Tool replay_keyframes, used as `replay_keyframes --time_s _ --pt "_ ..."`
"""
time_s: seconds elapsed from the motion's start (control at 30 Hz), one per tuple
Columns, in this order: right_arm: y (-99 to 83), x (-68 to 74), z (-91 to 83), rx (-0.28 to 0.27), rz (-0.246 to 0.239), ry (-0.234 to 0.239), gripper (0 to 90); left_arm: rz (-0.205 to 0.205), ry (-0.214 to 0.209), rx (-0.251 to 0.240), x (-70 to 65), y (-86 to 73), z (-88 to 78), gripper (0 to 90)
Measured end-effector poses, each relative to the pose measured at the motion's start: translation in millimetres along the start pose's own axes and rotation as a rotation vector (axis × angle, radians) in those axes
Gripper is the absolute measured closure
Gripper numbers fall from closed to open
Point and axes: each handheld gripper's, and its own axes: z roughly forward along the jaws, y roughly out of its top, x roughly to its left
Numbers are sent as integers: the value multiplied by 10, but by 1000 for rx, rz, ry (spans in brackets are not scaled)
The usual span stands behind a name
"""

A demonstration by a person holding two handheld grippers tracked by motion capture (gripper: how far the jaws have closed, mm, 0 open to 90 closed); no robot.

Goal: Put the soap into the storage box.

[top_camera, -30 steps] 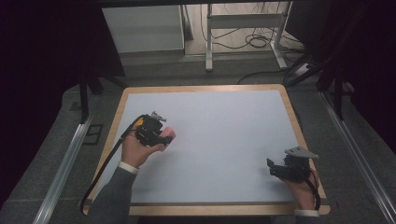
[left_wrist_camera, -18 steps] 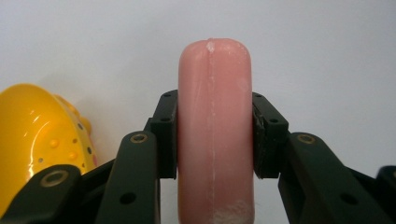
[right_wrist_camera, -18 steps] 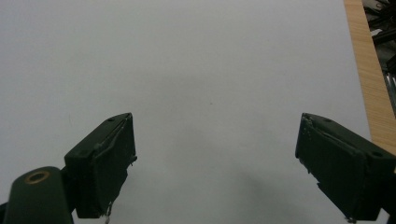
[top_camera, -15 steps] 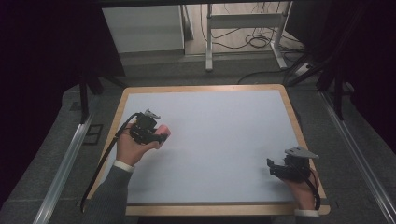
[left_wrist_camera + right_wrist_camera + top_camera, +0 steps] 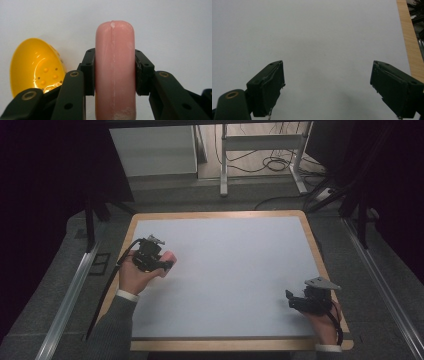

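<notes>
The left gripper [image 5: 167, 262] is clamped tight on a pink bar of soap [image 5: 115, 70] — one black jaw presses on each side of it, and the soap stands up between them. This is over the left part of the white counter [image 5: 235, 270], near the wooden edge. Just beside the soap, on its left in the left gripper view, lies a yellow plastic scoop [image 5: 35, 67] with little holes. The right gripper [image 5: 328, 85] rests near the counter's right front corner — its jaws are wide apart, holding nothing.
</notes>
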Motion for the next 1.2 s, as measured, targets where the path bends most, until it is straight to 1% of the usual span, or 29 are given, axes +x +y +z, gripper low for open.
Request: replay_keyframes --time_s 0.23,0.57,0.63,1.03,1.2 --pt "1 0 -4 -1 2 -1 120 -15 7 3 77 -19 -9 601" --pt "-1 0 0 1 2 -1 120 -49 23 -1 201 -20 -21 601" --pt "-3 -4 0 1 1 -2 121 -56 30 -8 224 -21 -25 601" --pt "-2 -3 -1 2 1 -2 120 -83 40 -11 331 -29 -25 601" --pt "-3 -2 4 3 1 0 120 -95 44 -4 373 -33 -23 601"
